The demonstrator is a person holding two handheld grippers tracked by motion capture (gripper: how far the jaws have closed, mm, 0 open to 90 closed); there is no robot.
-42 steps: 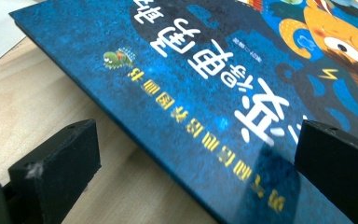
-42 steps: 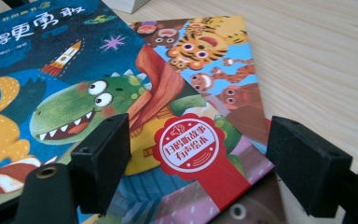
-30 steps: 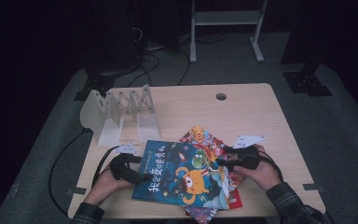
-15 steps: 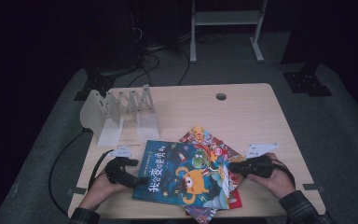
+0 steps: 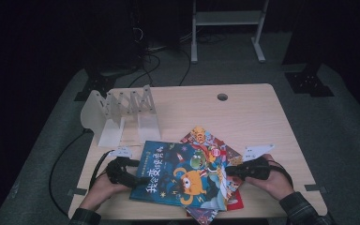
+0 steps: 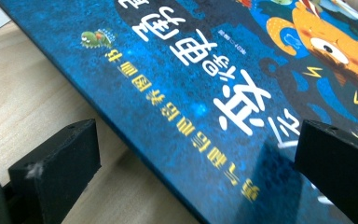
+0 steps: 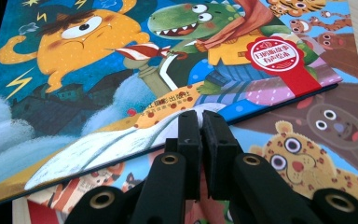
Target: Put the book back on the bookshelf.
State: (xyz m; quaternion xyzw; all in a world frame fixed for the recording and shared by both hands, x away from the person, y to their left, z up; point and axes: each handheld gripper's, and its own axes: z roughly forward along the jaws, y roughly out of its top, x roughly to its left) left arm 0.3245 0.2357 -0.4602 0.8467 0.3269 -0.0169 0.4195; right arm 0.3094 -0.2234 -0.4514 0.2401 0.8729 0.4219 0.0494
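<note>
1. On the wooden table [image 5: 258,117], the blue picture book [image 5: 183,176] lay topmost on a fanned stack of picture books, nearer the person than the white accordion book rack [image 5: 122,112].
2. Left of that blue book, the left gripper [image 5: 138,177] had its jaws spread wide, one above the cover and one below the raised spine edge (neither pad pressing).
3. Right of the blue book, the right gripper [image 7: 200,126] had just been closing; its jaws met at the book's edge, and whether they pinched the cover I could not tell.
4. Beneath lay a leopard-cover book [image 7: 307,154].
</note>
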